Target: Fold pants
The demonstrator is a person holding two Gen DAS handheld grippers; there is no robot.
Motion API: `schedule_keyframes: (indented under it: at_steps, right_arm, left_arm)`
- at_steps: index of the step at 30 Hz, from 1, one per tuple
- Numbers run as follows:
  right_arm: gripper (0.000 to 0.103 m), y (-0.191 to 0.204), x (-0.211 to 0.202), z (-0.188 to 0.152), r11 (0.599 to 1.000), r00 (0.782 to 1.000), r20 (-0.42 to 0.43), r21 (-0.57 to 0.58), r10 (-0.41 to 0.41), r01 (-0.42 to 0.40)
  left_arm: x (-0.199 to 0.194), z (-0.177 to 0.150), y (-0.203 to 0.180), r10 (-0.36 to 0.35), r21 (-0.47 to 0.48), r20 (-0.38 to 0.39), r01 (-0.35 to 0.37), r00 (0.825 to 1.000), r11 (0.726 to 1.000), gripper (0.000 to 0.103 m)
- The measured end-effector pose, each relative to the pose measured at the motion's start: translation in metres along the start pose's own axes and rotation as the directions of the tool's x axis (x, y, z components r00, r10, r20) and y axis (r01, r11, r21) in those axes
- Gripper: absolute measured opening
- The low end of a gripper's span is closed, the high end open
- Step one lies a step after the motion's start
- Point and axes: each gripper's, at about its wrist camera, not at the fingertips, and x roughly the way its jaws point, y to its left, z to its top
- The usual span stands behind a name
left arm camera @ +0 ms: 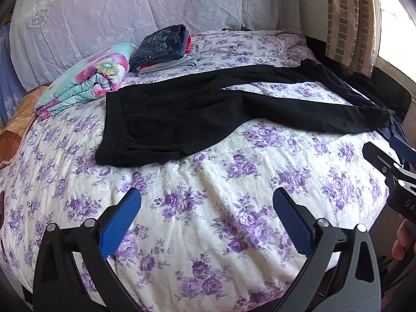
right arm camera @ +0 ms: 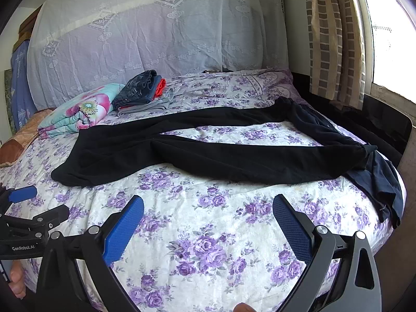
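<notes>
Black pants (left arm camera: 197, 114) are seen spread flat on the floral bed (left arm camera: 208, 182), not yet folded, long axis running left to right across both views. At the left, the waistband (left arm camera: 114, 127) is seen, lying ahead of the left tongs (left arm camera: 206, 217) and off to their left, apart from them with bare quilt between. The left tongs are held wide open and nothing is gripped. Through the middle the two legs are seen to split in a V, the near leg (right arm camera: 247, 163) lying straight ahead of the right tongs (right arm camera: 208, 218), which are also spread wide and empty. At the right, the cuffs (right arm camera: 364, 150) are found near the bed edge, over another dark garment (right arm camera: 382, 182); the right tongs are judged nearer to that end, the left tongs nearer to the waistband. Neither is touching the cloth. A reach forward by both is judged to be needed, one to each end.
</notes>
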Motion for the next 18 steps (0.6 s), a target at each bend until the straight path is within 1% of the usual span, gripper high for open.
schedule_keyframes:
  at_steps: [18]
  right_arm:
    - [0.1, 0.0005, 0.0007, 0.0003, 1.0, 1.0, -0.001, -0.002, -0.001, 0.001]
  left_arm:
    - [-0.001, 0.0003, -0.0006, -0.005, -0.003, -0.006, 0.005, 1.0, 1.0, 0.099]
